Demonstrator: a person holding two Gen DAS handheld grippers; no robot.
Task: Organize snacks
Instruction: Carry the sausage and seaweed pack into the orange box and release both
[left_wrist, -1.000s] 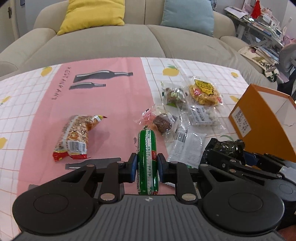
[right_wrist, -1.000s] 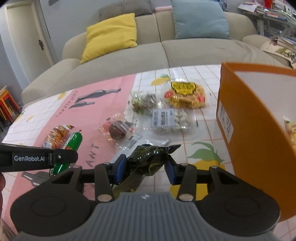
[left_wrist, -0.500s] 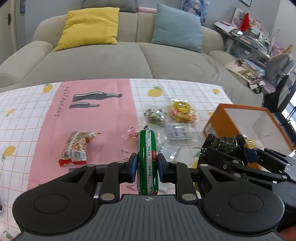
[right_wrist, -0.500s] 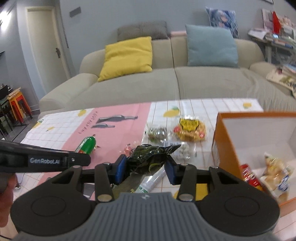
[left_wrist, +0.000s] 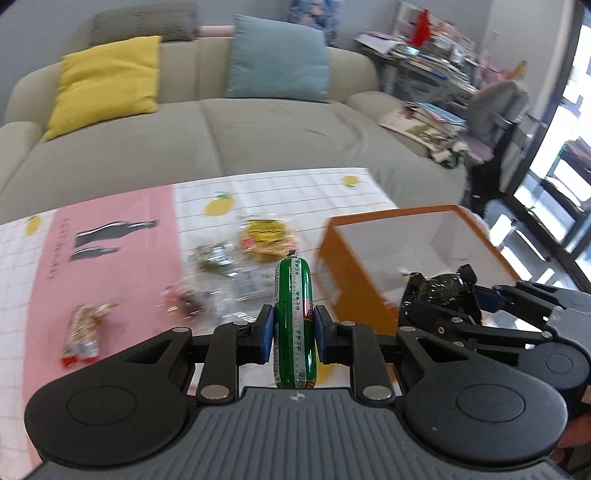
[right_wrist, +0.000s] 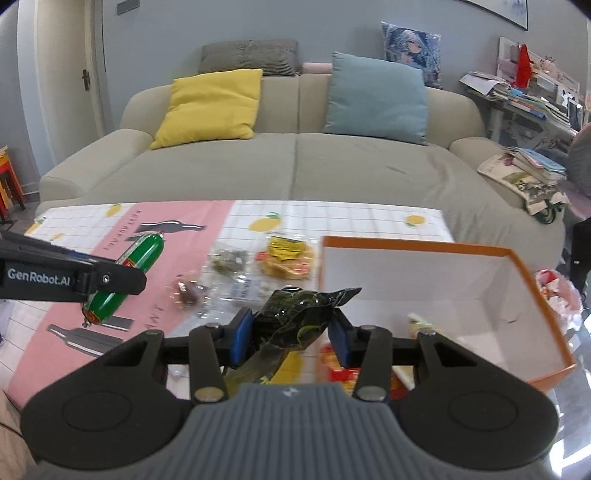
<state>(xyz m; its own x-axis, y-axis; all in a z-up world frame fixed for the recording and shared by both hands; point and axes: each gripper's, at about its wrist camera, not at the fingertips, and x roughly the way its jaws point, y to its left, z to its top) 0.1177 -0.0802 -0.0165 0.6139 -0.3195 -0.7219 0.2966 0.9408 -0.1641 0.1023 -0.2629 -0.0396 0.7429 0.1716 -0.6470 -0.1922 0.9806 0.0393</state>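
My left gripper (left_wrist: 293, 330) is shut on a green sausage stick (left_wrist: 294, 317) that stands upright between the blue pads, well above the table. In the right wrist view the same green sausage stick (right_wrist: 127, 273) hangs at the left in the left gripper (right_wrist: 110, 280). My right gripper (right_wrist: 291, 338) is shut on a dark green crinkled snack packet (right_wrist: 295, 315), held above the near left corner of the orange box (right_wrist: 546, 306). The box is open and white inside, with a few snacks at its bottom. The right gripper (left_wrist: 439, 299) also shows at the right of the left wrist view.
Several loose snacks lie on the pink and white tablecloth (right_wrist: 122, 236): a yellow packet (right_wrist: 288, 254), a clear bag of sweets (right_wrist: 229, 260), a brown sweet (right_wrist: 188, 290), a red-orange packet (left_wrist: 83, 332). A beige sofa (right_wrist: 295, 166) stands behind the table, cluttered shelves at the right.
Both grippers have risen with their snacks and swung right toward the orange box, whose inside now shows. The table snacks look smaller and farther off.
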